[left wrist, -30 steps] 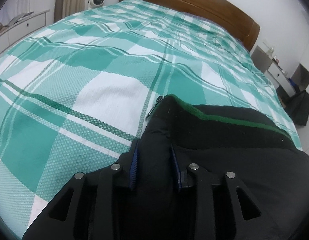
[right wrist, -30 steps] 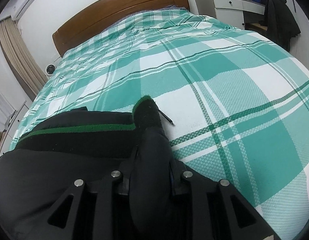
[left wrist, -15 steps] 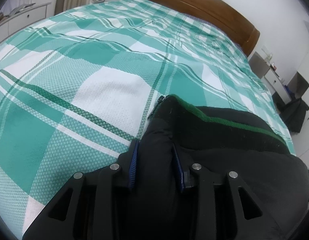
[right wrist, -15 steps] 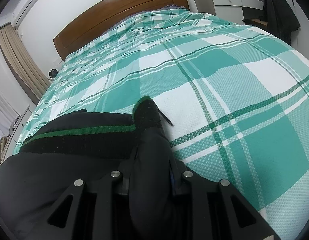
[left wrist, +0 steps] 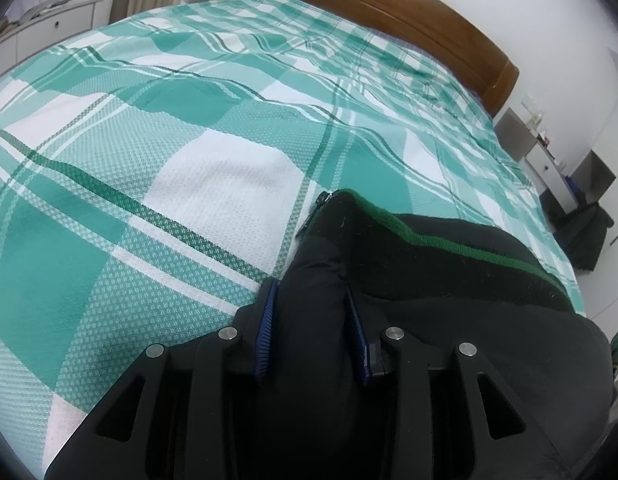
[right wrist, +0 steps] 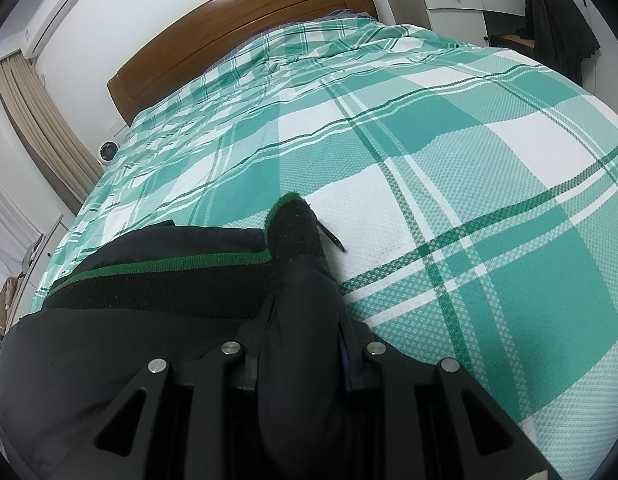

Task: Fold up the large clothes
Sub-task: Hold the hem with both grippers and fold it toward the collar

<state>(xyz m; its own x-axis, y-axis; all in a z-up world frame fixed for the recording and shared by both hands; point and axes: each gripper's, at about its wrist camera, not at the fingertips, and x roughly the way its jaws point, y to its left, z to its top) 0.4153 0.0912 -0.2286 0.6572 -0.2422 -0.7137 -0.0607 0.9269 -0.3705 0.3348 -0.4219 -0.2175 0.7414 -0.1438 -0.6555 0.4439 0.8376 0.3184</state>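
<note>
A black jacket point(left wrist: 449, 320) with a green-edged ribbed hem lies at the near edge of the bed. My left gripper point(left wrist: 311, 312) is shut on its left hem corner, where a zipper end point(left wrist: 313, 216) sticks out. My right gripper point(right wrist: 305, 320) is shut on the right hem corner of the jacket point(right wrist: 129, 340), with a zipper pull point(right wrist: 333, 238) poking out to the right. The hem band runs taut between the two corners. Both hold the fabric just above the bedspread.
The bed carries a teal and white plaid bedspread point(left wrist: 189, 140) point(right wrist: 469, 160) and a wooden headboard point(left wrist: 389, 4) point(right wrist: 237, 28) at the far end. A white desk with dark clothing point(right wrist: 557, 20) stands to the right, curtains point(right wrist: 41, 132) and a small fan point(right wrist: 107, 151) to the left.
Both grippers, still holding the jacket corners, have moved slightly forward over the bed; the bedspread looks closer in both views. The grips are unchanged.
</note>
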